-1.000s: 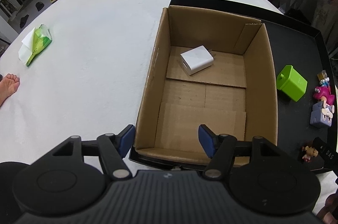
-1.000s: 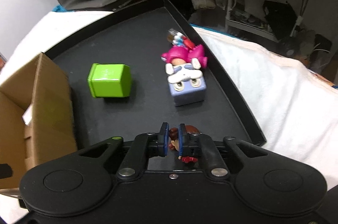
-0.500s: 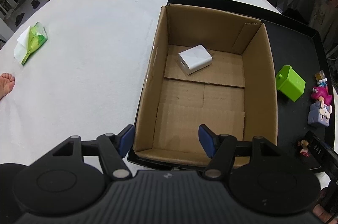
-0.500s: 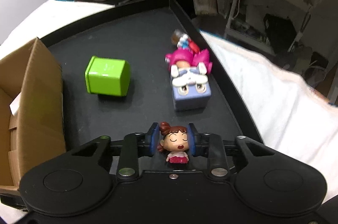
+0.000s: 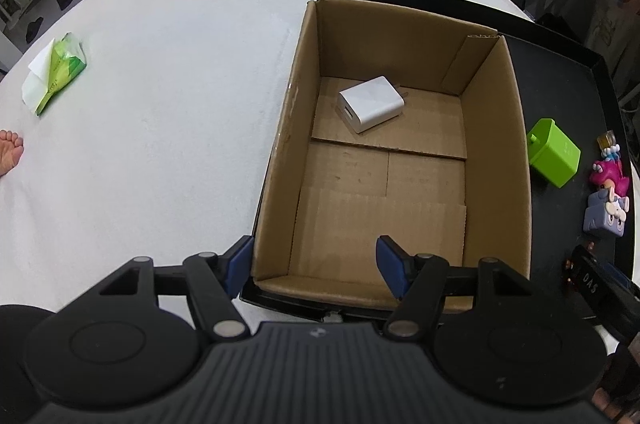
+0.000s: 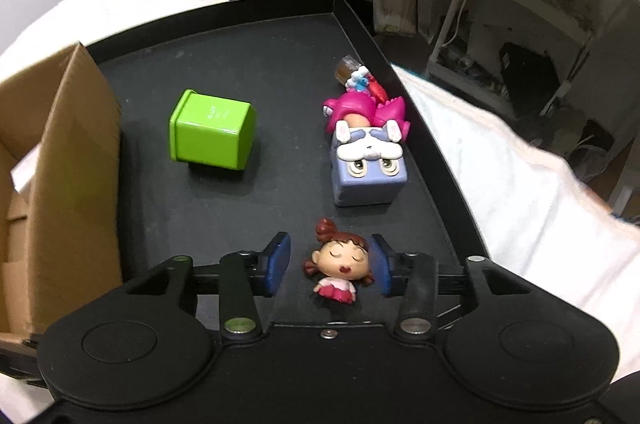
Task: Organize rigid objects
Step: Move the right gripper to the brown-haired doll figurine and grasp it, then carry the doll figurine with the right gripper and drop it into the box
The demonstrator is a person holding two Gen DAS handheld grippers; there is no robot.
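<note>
The doll [image 6: 339,266] lies on the tray [image 6: 256,43] between your right gripper's [image 6: 329,266] wide fingers. It looks light, hard and slick (big round head), so pinch the head's sides. Your left gripper [image 5: 314,266] gapes over the box [image 5: 496,127].

Left gripper [image 5: 316,266] hung wide open, its blue fingertips [image 5: 239,260] straddling the near left corner of the cardboard box [image 5: 496,159]; a white charger [image 5: 371,103] lay well ahead of them inside.
</note>
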